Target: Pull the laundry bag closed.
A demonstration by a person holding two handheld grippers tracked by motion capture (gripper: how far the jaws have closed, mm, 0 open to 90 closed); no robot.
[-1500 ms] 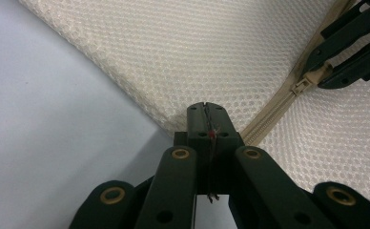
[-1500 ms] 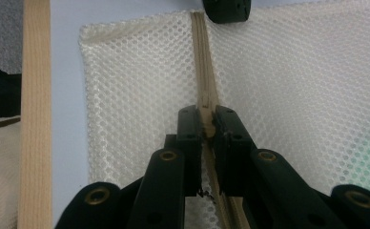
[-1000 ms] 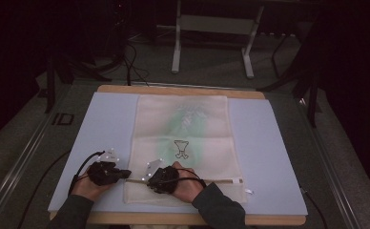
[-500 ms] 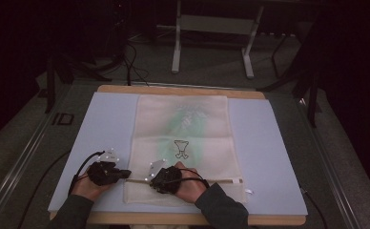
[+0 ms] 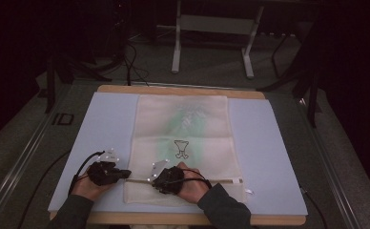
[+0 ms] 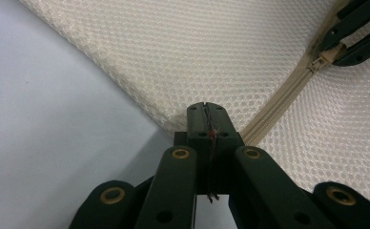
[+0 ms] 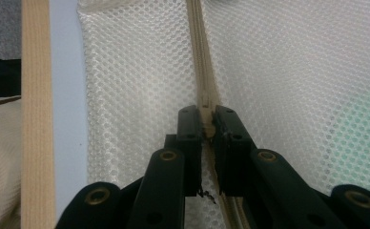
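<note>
A cream mesh bag [image 5: 183,119] lies flat on a pale blue mat [image 5: 269,143], with a zipper [image 5: 211,181] running across its near end. My left gripper [image 5: 127,174] is shut on the bag's edge at the zipper's left end; in the left gripper view its jaws [image 6: 207,112] pinch the fabric where the zipper [image 6: 278,98] starts. My right gripper [image 5: 153,181] points left and is shut on the zipper pull. Its own view has the jaws [image 7: 207,121] clamped on the pull [image 7: 206,102]. From the left gripper view it [image 6: 338,45] holds the pull [image 6: 320,61] at top right.
Something green with a small dark printed figure [image 5: 180,149] shows through the mesh. The mat lies on a wooden table whose near edge [image 7: 35,119] runs close to the right gripper. A metal stand [image 5: 211,24] and cables are on the dark floor behind.
</note>
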